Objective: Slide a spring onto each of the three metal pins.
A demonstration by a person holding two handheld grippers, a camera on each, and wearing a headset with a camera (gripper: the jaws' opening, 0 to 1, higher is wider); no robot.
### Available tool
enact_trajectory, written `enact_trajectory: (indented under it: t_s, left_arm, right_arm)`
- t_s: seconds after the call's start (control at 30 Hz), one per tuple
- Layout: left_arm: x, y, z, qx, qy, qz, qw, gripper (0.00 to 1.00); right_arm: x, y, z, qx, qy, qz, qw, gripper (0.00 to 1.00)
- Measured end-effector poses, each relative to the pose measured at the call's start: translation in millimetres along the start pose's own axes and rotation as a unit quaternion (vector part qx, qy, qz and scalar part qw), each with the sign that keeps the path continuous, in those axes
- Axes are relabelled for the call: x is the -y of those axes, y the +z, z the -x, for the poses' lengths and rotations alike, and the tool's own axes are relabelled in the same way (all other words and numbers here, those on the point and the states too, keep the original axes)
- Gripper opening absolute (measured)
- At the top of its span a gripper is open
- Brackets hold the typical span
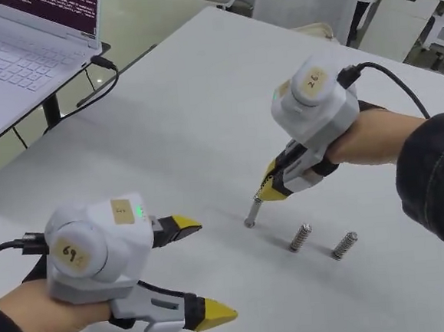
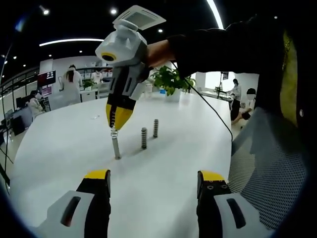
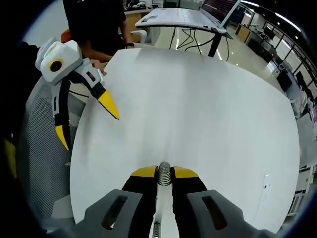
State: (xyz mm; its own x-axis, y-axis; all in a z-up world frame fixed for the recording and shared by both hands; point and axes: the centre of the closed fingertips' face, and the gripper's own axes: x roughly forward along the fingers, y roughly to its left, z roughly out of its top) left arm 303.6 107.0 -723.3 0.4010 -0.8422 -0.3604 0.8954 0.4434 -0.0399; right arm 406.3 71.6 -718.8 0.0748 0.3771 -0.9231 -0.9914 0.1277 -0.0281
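While the right hand-held gripper [image 1: 271,192] pinches a spring [image 3: 164,173] between jaws closed tight on it, the coil's lower end meets the top of the left pin [image 1: 252,213], which stands upright on the white counter [image 1: 201,98]. Whether the coil has caught over the tip cannot be told.

The step in hand looks like threading this last spring. To do it well, the person should probably keep the spring's axis in line with the pin and lower it straight. The pinch should be eased only once the first turns are over the tip, so the coil slides down rather than buckling. A sideways push could tip the pin.

The left hand-held gripper [image 1: 203,269] hangs over the near left of the counter, well apart from the pins, its jaws spread wide and holding nothing. It could steady the pin's foot if the pin wobbles.

By count there are three pins in a row and three springs. The middle pin [image 1: 301,237] and the right pin [image 1: 344,245] each wear a spring. The third spring is in the right jaws.
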Motion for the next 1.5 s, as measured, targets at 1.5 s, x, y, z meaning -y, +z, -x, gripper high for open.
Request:
enact_trajectory:
  t_s: [1.5]
  left_arm:
    - [1.0,-1.3,0.9,-0.001,-0.002,0.002,1.0,0.62]
  right_arm:
    - [-20.0,-26.2,-38.9,-0.046,0.039,0.0,0.9982,0.08]
